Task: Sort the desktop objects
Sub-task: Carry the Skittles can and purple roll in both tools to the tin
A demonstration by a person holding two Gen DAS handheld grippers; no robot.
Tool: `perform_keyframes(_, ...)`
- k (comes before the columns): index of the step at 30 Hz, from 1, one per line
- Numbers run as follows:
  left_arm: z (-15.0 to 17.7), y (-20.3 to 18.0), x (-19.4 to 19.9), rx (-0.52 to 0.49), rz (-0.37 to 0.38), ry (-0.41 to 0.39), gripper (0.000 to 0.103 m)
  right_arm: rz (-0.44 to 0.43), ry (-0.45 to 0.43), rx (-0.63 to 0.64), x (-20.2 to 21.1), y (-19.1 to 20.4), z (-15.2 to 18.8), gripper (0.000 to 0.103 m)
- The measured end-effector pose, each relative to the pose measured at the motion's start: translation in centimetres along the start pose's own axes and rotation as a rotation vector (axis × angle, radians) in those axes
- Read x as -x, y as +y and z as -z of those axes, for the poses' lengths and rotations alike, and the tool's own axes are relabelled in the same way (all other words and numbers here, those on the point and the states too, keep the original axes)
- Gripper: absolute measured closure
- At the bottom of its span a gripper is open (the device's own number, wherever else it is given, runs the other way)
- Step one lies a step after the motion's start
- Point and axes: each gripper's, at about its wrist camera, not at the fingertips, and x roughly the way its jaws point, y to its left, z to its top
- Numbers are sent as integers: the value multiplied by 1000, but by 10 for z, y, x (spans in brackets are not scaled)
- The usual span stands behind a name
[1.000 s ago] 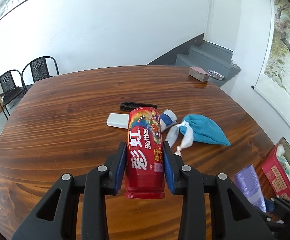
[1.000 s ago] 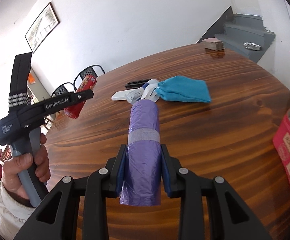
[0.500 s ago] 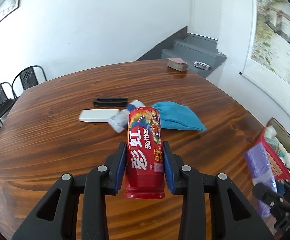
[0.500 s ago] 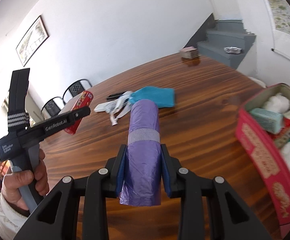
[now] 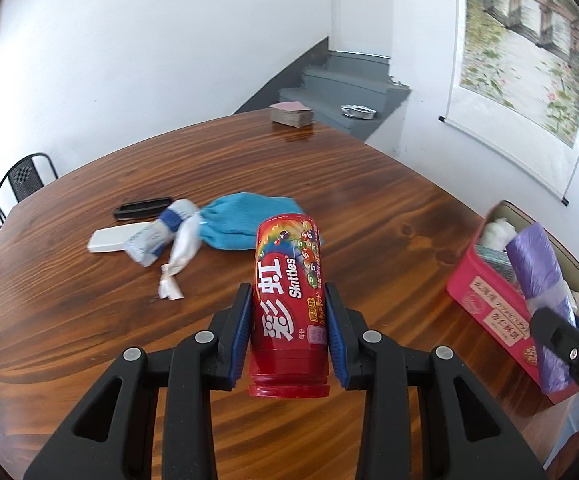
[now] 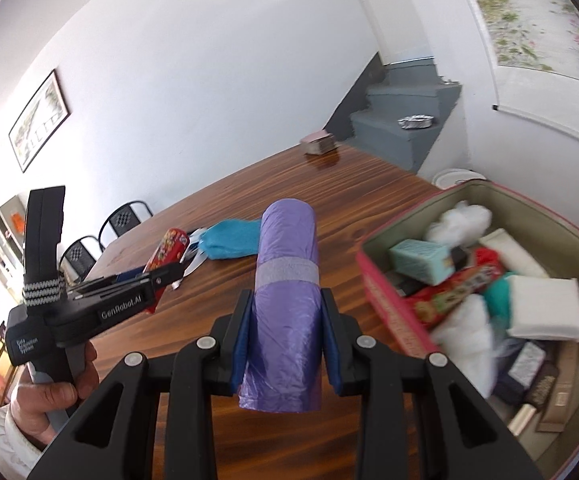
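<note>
While both grippers hang above the wooden table (image 5: pixel 369 200), each has its jaws closed on a load. The left gripper (image 5: pixel 288 336) clamps a red candy tube (image 5: pixel 287 280) low on its body, blue pads flat against both sides, the tube pointing forward over bare wood. The right gripper (image 6: pixel 287 340) pinches a purple roll of bags (image 6: pixel 287 304) the same way; in the left wrist view that roll (image 5: pixel 537 264) sits over the near edge of the pink box (image 5: pixel 485 304), which rests at the table's right edge. In the right wrist view the box's rim (image 6: pixel 385 308) lies just right of the roll, and the box is crowded with packets and white wads, so little free space shows inside it.

Toward the middle of the table lies a cluster: a blue cloth (image 5: pixel 249 220), a white and blue pouch (image 5: pixel 165 232) touching it, a white flat bar (image 5: pixel 107 240) and a black case (image 5: pixel 141 208) behind. Wide bare wood separates this cluster from the box and from the left gripper. A stack of cards (image 5: pixel 291 114) sits at the far edge, well apart from everything else. Beyond the left edge stand two black chairs (image 5: pixel 25 176); grey stairs (image 5: pixel 341 84) rise past the far edge.
</note>
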Motion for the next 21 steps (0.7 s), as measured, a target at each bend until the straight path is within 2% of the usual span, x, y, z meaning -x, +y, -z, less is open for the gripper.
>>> perform_keyframes(11,-10,-58,-7,-76,71,8,66,107,-76,-72,30,-56,-8,69)
perform_keyframes(21,-22,-113,-13,-142,204,21,66,212,-94,-131,52,-106,-7,69)
